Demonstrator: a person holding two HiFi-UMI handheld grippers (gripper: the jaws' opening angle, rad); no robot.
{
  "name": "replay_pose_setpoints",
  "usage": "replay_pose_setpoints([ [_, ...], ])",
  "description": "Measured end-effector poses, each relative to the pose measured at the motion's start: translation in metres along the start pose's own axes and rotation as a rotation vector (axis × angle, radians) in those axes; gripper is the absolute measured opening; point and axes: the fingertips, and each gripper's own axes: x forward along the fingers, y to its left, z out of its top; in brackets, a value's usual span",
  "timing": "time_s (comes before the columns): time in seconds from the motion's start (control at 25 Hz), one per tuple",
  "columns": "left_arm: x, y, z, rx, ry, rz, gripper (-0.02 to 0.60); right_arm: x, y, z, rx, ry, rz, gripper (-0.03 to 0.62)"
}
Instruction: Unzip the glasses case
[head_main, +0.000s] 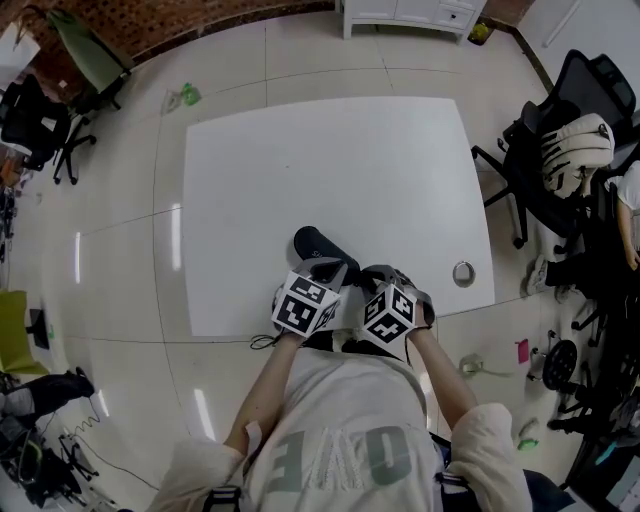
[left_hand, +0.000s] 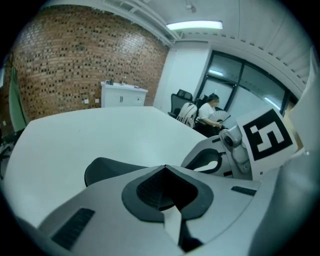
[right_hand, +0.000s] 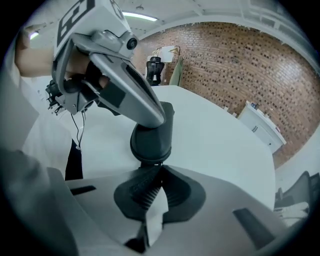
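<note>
Right tool (right_hand: 160, 167) closed against glasses case (right_hand: 150, 142) end; contact unclear

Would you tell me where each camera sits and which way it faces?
Head view: on the person's head, steeply down onto the table, glasses case, left gripper and right gripper; forearms and shirt show.
Left gripper view: on the left gripper, facing across the table toward the brick wall; its jaws foremost.
Right gripper view: on the right gripper, facing the case's end; the left hand and shirt show.
Shared: all show the case; each gripper view shows the other gripper.
</note>
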Motion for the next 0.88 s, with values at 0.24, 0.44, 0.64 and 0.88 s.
replay_pose_setpoints([
  [0.24,0.004,0.0,0.004,-0.011,-0.008,-0.014,0.003,0.012,-0.016,0.003,-0.123,0.021,0.049,0.0],
  [0.44,0.003,0.003,0.006,-0.027,-0.025,-0.026,0.003,0.013,-0.017,0.007,-0.122,-0.017,0.063,0.0],
  [0.64,-0.002,0.006,0.003,-0.089,-0.06,-0.032,0.003,-0.009,-0.012,0.007,0.007,-0.071,0.02,0.0],
  [0.88,-0.05,0.013,0.049,-0.212,-0.494,0.023,0.003,-0.08,-0.037,0.026,0.498,-0.399,-0.009,0.001],
])
